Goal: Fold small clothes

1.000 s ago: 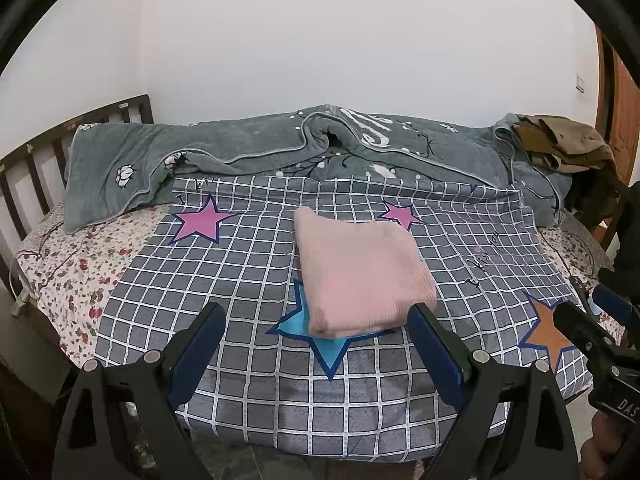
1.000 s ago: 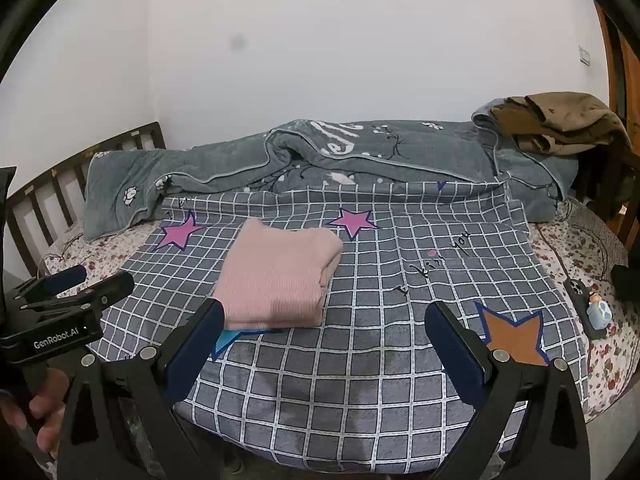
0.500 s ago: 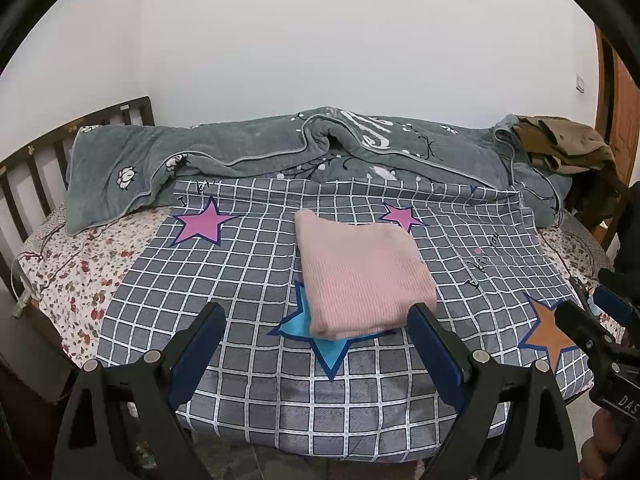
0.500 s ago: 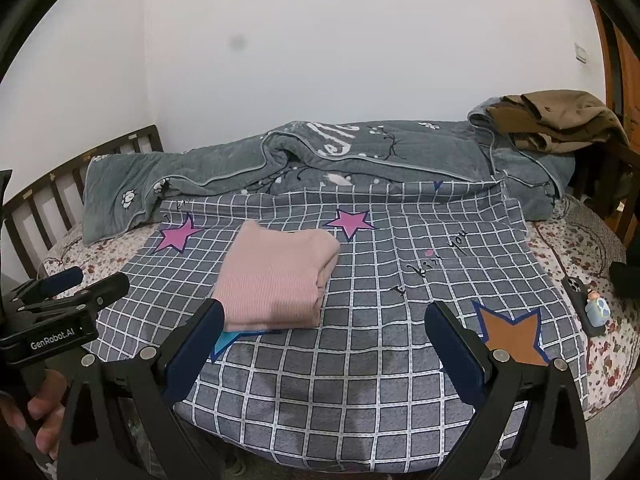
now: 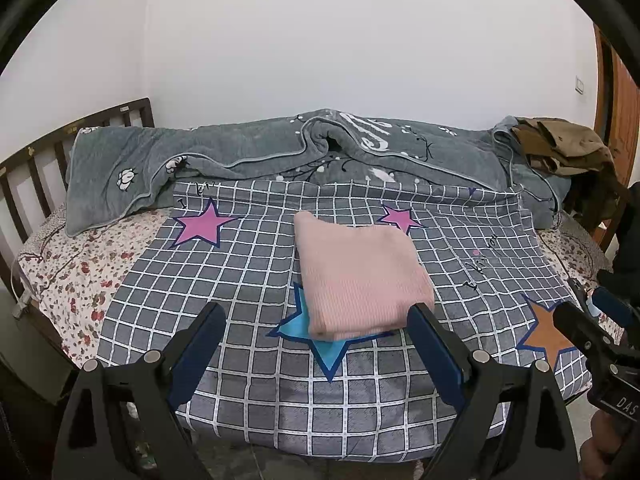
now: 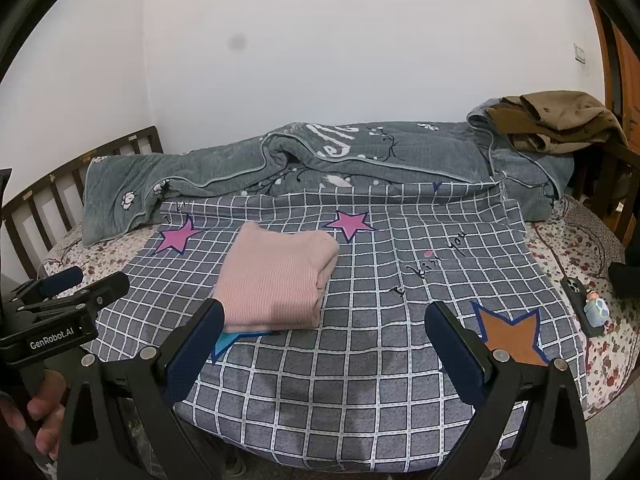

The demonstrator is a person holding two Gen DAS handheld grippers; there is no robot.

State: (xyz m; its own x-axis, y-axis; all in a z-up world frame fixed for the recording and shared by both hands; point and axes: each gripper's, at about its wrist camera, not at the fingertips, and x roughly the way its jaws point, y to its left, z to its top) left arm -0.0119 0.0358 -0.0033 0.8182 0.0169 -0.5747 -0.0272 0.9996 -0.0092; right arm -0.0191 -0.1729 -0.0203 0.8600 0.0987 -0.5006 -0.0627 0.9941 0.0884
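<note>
On the grey checked sheet (image 5: 248, 280), I see the pink garment (image 5: 360, 276) lying folded into a neat rectangle, its near edge covering part of a blue star print (image 5: 324, 344). My left gripper (image 5: 316, 348) hangs just short of that near edge, fingers spread wide with nothing between them. My right gripper (image 6: 324, 344) hovers further right over bare sheet, fingers likewise spread and empty, beside an orange star print (image 6: 512, 340). Behind the garment a grey blanket (image 5: 280, 152) lies bunched along the wall, with brown clothes (image 6: 556, 120) heaped at its right end.
</note>
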